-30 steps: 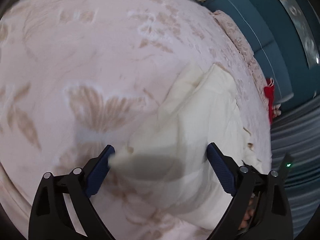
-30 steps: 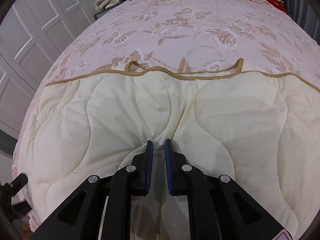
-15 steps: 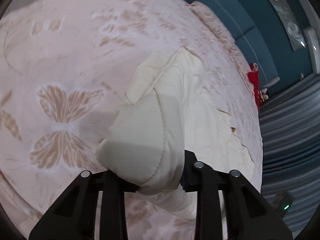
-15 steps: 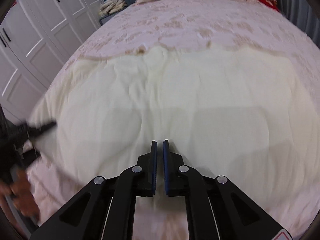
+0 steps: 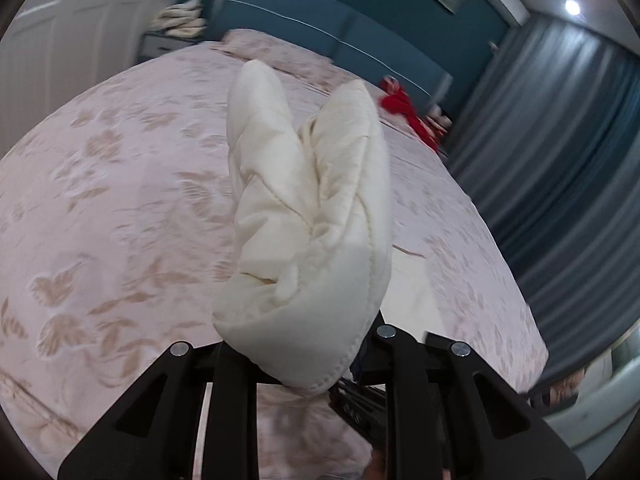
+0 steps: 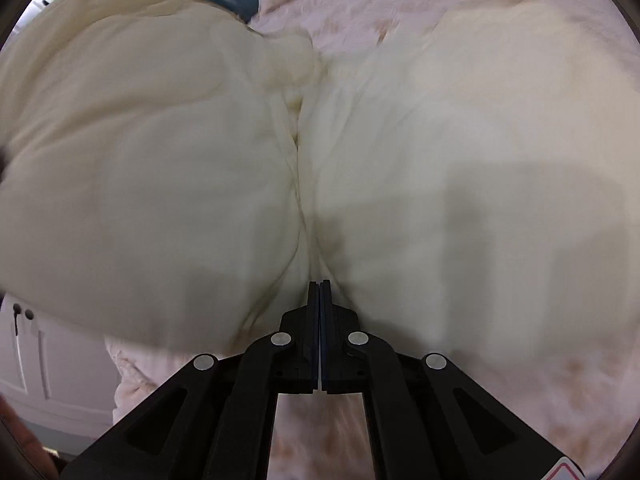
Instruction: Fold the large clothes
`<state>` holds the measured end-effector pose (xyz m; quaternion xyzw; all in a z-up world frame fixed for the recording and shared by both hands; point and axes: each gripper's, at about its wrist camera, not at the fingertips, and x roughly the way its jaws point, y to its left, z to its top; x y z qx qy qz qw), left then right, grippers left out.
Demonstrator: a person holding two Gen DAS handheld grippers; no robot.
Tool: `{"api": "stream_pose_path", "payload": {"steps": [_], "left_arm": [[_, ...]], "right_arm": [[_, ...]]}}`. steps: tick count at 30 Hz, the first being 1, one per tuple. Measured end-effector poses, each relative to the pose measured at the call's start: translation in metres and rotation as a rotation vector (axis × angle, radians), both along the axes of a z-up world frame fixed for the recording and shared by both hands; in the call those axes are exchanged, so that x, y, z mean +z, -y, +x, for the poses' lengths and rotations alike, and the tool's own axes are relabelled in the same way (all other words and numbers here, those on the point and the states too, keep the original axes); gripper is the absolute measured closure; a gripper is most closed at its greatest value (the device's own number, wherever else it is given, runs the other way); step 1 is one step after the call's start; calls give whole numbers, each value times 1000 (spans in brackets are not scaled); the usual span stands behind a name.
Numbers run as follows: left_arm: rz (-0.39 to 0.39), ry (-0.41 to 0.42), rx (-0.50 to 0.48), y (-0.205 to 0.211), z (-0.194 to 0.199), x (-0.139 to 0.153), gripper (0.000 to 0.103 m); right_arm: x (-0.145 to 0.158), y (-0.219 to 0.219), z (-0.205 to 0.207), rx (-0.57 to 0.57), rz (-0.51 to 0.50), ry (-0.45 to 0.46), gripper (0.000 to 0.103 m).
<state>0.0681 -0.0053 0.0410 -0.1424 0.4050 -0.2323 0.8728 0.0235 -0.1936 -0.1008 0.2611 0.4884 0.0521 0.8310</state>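
Note:
A cream quilted garment [image 5: 316,216] is the cloth in hand. My left gripper [image 5: 304,364] is shut on a bunched corner of it and holds it up above the pink butterfly bedspread [image 5: 112,208]; the cloth hides the fingertips. In the right wrist view the same cream garment [image 6: 440,168] fills most of the frame, its left half lifted and bulging. My right gripper [image 6: 320,292] is shut on the garment's near edge at a deep crease, low over the bed.
A blue headboard [image 5: 360,36] and a pink pillow [image 5: 272,44] are at the far end of the bed. Red clothing [image 5: 404,112] lies near grey curtains [image 5: 560,152]. White wardrobe doors [image 6: 28,356] stand to the left of the bed.
My left gripper closed on the garment's corner and lifted it high off the bed. My right gripper stayed shut on the near edge while the cloth rose and bulged up on the left.

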Motion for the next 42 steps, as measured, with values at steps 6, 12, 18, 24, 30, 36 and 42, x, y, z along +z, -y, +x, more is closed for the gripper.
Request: {"api": "stream_pose_path", "payload": {"steps": [6,12,18,24,30,36,42], "left_arm": [[44,-32,-124,70,1,-7,84],[114,-156,-212,143,5,-46,84],[195,-283,-264,187,5,-89,81],[-90,-272,-232,131,-9,-29,37],[-88,-104,-30,44,-18,19,24],[19,-185,116,5,5,-12,31],[37,-193,112,10,11,-16,31]], "right_arm": [[41,51,-68,-97,-177,-1,102],[47,100,-119,-194,-247,-58,100],[42,119,-139,-251,-224,-90,98],[87,126,-134,-253,-220,28,91],[130,97,-87,-180,-206,195,40],[132,70,-29,-121,-232,203,40],[113,74,9,-87,-188,116,84]]}}
